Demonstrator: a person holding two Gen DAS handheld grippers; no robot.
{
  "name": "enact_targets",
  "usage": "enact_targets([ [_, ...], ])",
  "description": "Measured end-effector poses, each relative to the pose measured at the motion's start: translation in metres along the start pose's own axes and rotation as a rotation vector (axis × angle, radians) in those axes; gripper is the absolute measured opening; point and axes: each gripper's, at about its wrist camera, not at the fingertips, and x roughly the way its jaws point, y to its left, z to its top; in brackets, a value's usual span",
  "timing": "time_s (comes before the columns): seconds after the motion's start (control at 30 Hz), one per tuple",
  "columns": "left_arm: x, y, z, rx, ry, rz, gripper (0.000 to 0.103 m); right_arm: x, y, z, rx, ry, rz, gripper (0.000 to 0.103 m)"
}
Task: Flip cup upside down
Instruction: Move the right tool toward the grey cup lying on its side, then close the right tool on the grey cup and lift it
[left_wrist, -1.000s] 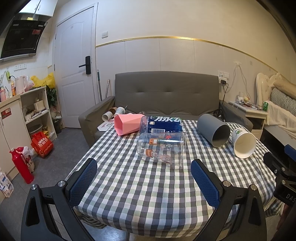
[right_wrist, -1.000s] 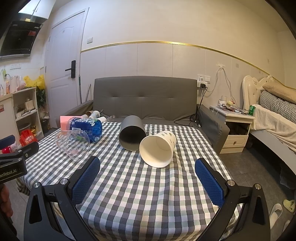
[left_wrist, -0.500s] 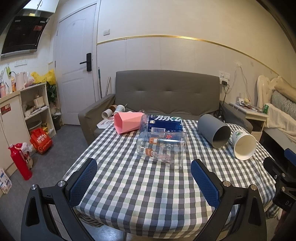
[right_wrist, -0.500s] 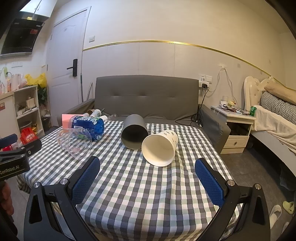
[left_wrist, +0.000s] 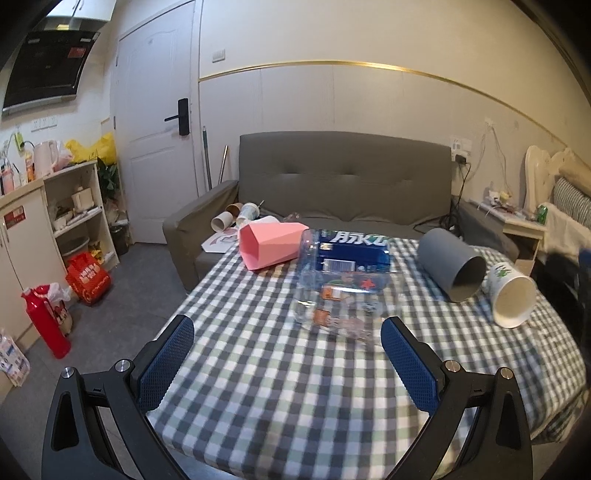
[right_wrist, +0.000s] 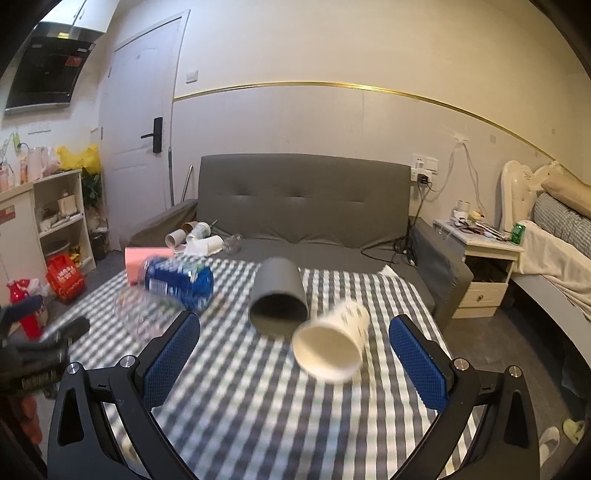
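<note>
Several cups lie on their sides on the checked table (left_wrist: 280, 387). A clear printed cup (left_wrist: 341, 301) lies nearest my left gripper (left_wrist: 286, 362), which is open and empty just short of it. Behind it lie a blue-labelled cup (left_wrist: 352, 249) and a pink faceted cup (left_wrist: 271, 245). A grey cup (left_wrist: 452, 269) and a white paper cup (left_wrist: 511, 297) lie to the right. My right gripper (right_wrist: 293, 358) is open and empty, with the white paper cup (right_wrist: 332, 341) and grey cup (right_wrist: 279, 295) just ahead of its fingers.
A grey sofa (left_wrist: 343, 192) with loose paper cups (left_wrist: 236, 216) stands behind the table. Shelves (left_wrist: 79, 218) and a red bottle (left_wrist: 46, 325) are on the left. A bedside table (right_wrist: 480, 266) and bed (right_wrist: 561, 236) are on the right. The left gripper shows at the right wrist view's left edge (right_wrist: 40, 343).
Both grippers have moved forward over the table toward the cups, so the cups look larger and nearer. The cups have not moved. Both grippers stay open.
</note>
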Motion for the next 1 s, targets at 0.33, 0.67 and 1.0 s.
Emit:
enact_targets([
  [0.33, 0.033, 0.014, 0.001, 0.013, 0.077, 0.045, 0.103, 0.123, 0.016, 0.041, -0.031, 0.275, -0.005, 0.103],
  [0.67, 0.054, 0.02, -0.006, -0.023, 0.146, -0.007, 0.103, 0.194, 0.03, 0.037, -0.083, 0.387, -0.057, 0.099],
  [1.0, 0.051, 0.014, -0.009, 0.003, 0.145, -0.035, 0.103, 0.217, 0.034, 0.023, -0.097, 0.468, -0.076, 0.073],
])
